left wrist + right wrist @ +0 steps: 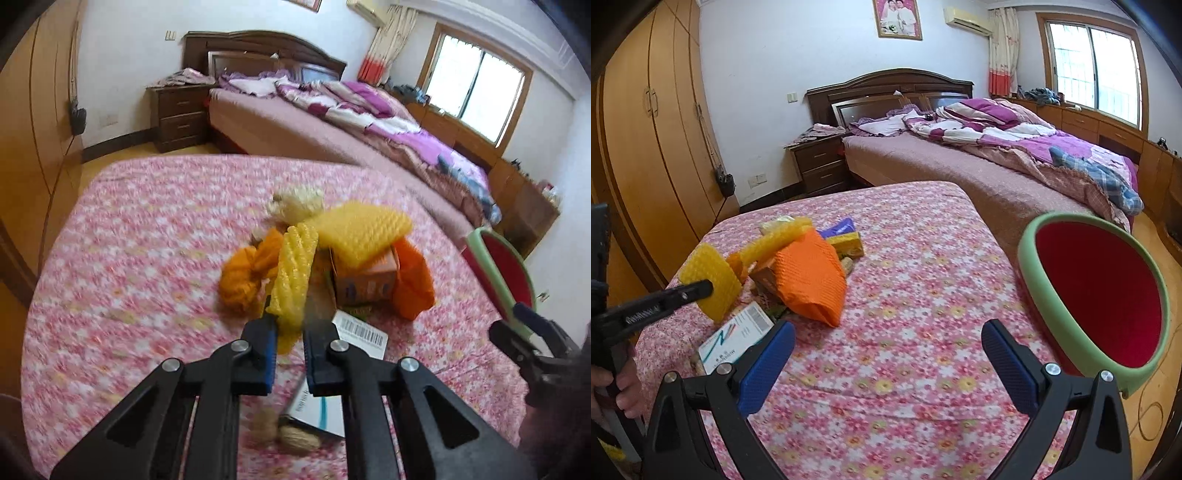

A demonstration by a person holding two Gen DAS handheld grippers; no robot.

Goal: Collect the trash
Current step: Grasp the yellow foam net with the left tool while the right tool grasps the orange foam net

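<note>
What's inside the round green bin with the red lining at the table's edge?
The round green bin with the red lining shows only bare red interior in the right wrist view; no trash is visible. Its lowest part sits behind the near rim, so that stays unseen.

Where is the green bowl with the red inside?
The green bowl sits at the right of the right wrist view, on the flowered tablecloth's right edge, beside the open right gripper.

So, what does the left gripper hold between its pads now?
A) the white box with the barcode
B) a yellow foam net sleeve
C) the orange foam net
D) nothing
B: the left gripper is shut on the yellow foam net sleeve, also visible from the right wrist view.
</note>
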